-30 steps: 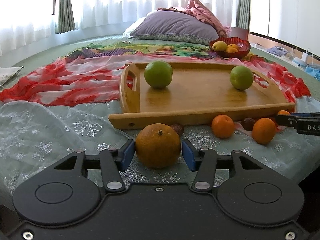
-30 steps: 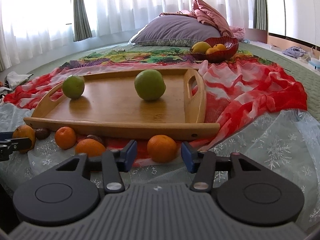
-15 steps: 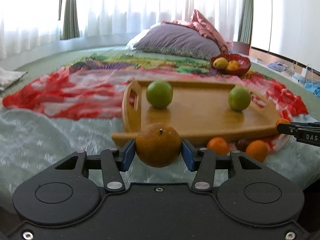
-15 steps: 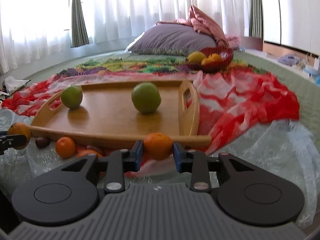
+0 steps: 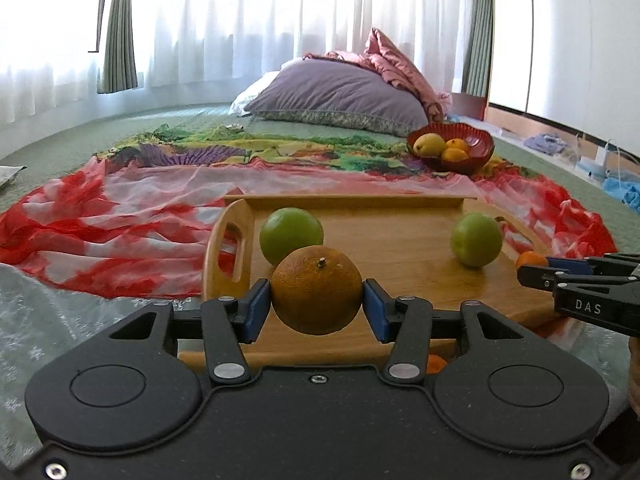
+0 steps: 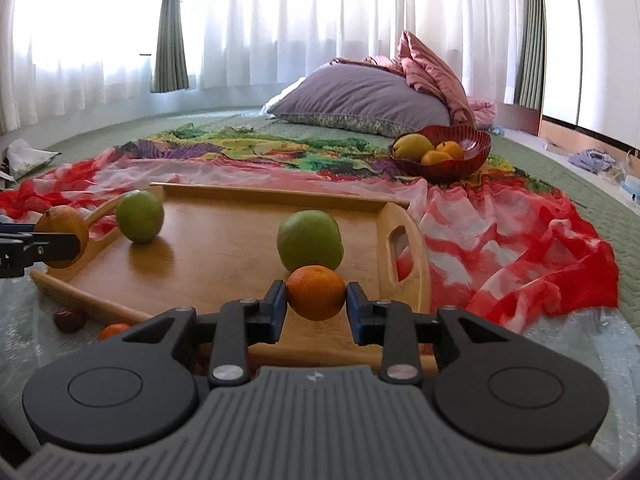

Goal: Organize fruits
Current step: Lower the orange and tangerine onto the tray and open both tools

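A wooden tray [image 5: 400,240] on the bedspread carries two green fruits, one [image 5: 291,234] by its handle, another [image 5: 476,239] farther along. Above its near edge, the left gripper [image 5: 318,298] is clamped on a large, dull, pitted orange [image 5: 317,290], and the right gripper [image 6: 316,299], its jaws just closed, pinches a smaller, bright tangerine [image 6: 316,297]. Both appear mid-carry; next comes lowering each onto bare wood before releasing, lest they roll.
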A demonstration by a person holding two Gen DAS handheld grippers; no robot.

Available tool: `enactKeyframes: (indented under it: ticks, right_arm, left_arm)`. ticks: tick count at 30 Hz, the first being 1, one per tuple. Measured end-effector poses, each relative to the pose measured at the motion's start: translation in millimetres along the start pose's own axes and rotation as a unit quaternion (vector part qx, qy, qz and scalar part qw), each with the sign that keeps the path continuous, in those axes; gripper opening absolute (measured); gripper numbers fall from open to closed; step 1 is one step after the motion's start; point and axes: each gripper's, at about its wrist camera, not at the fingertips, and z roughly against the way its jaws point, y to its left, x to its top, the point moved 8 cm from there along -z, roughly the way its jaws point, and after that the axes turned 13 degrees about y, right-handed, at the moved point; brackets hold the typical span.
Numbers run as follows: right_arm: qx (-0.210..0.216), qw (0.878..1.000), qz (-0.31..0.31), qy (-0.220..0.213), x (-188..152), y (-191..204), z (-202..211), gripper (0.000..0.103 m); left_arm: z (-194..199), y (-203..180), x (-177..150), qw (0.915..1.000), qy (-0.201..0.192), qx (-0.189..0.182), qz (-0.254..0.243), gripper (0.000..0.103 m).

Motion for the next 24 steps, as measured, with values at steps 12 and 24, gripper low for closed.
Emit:
enactKeyframes:
  ticks: [12,24]
  right_arm:
    - [-0.001,0.999,-0.014,0.030,0.9,1.3,-36.5,0.036]
    - [0.000,0.999,-0.020,0.028,2.5,1.7,-40.6,0.036]
  left_arm:
    - [-46.6,12.3,5.1,0.9992,0.032,0.009,0.024,0.048]
    - [-58.9,12.6,5.5,0.9990,0.035,0.018,0.022,0.048]
